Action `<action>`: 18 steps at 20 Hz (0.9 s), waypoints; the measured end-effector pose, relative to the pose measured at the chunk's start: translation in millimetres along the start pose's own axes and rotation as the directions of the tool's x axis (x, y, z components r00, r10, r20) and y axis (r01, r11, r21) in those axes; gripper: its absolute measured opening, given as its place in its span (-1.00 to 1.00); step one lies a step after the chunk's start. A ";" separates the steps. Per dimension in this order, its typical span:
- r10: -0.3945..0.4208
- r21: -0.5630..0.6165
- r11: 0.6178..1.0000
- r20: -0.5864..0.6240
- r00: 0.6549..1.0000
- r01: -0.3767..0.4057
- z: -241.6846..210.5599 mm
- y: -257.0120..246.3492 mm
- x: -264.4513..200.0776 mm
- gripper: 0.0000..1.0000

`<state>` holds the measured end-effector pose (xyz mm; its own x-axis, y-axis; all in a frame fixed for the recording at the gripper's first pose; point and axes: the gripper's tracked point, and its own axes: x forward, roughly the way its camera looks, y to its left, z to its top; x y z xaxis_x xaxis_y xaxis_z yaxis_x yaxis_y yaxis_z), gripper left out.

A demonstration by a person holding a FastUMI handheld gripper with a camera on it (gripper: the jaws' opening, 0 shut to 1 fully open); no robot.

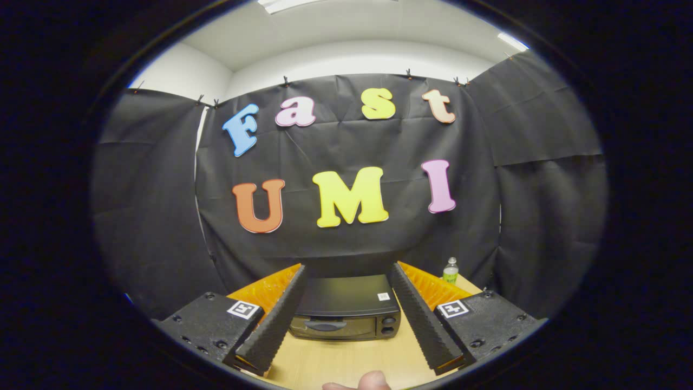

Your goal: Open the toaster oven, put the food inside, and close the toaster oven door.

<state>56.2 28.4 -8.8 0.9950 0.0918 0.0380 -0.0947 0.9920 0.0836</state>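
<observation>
A black toaster oven (346, 309) stands on the wooden table (346, 360), its door shut, with a handle (325, 325) across the front and two knobs (388, 324) at its right. My gripper (346, 273) is open, held above the table and well short of the oven. The oven shows in the wide gap between the two fingers (276, 319). Nothing is held. A fingertip of a person (373, 380) pokes in at the near table edge. I see no food.
A small clear bottle with a green label (450, 271) stands on the table behind and to the right of the oven. Black cloth walls close the booth behind the table and on both sides.
</observation>
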 end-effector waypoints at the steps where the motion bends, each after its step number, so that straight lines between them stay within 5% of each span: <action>1: 0.011 0.000 1.000 -0.004 1.000 -0.011 -4.5 4.2 8.3 1.00; 8: 0.090 -0.016 0.996 -0.074 0.993 -0.092 -58.5 29.2 78.3 1.00; 18: 0.074 -0.025 0.996 -0.310 0.948 -0.086 -224.1 31.3 164.7 1.00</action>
<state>223.9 94.0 -223.1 0.9454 0.1870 -0.2668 -0.1789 0.9823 0.0547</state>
